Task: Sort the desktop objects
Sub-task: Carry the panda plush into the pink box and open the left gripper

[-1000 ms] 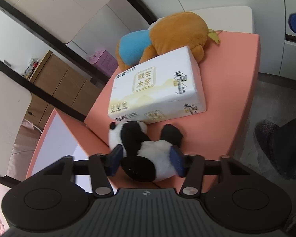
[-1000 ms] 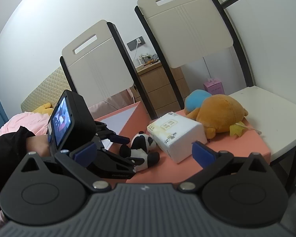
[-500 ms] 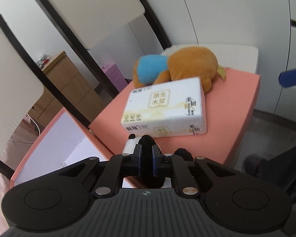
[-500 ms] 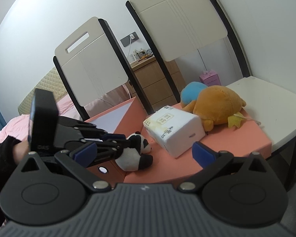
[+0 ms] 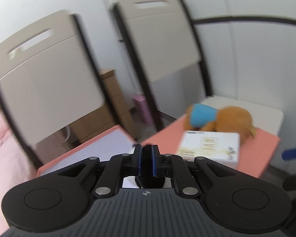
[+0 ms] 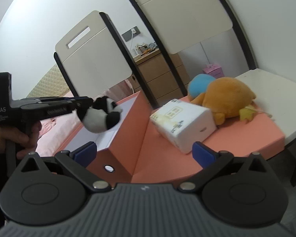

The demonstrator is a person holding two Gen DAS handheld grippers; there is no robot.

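Note:
My left gripper (image 5: 147,158) is shut on a small black-and-white panda plush (image 5: 148,179), whose dark body is squeezed between the blue pads. In the right wrist view the panda (image 6: 100,116) hangs in the air from the left gripper (image 6: 88,101), above the open orange box (image 6: 126,138). A hand holds that gripper at the left edge. My right gripper (image 6: 145,153) stands open near the box's front corner with nothing between its fingers. A white tissue pack (image 6: 185,124) and an orange plush with a blue part (image 6: 229,98) lie on the orange lid (image 6: 167,158).
Two beige folding chairs (image 6: 92,59) (image 6: 187,9) stand behind the box. A white table (image 6: 276,90) carries the orange lid at the right. A wooden drawer unit (image 6: 159,73) and a pink bed (image 6: 49,122) lie beyond.
The left gripper closed on the panda, lifted it off the orange lid and carried it left over the open box, rolling as it rose. The right gripper stayed put.

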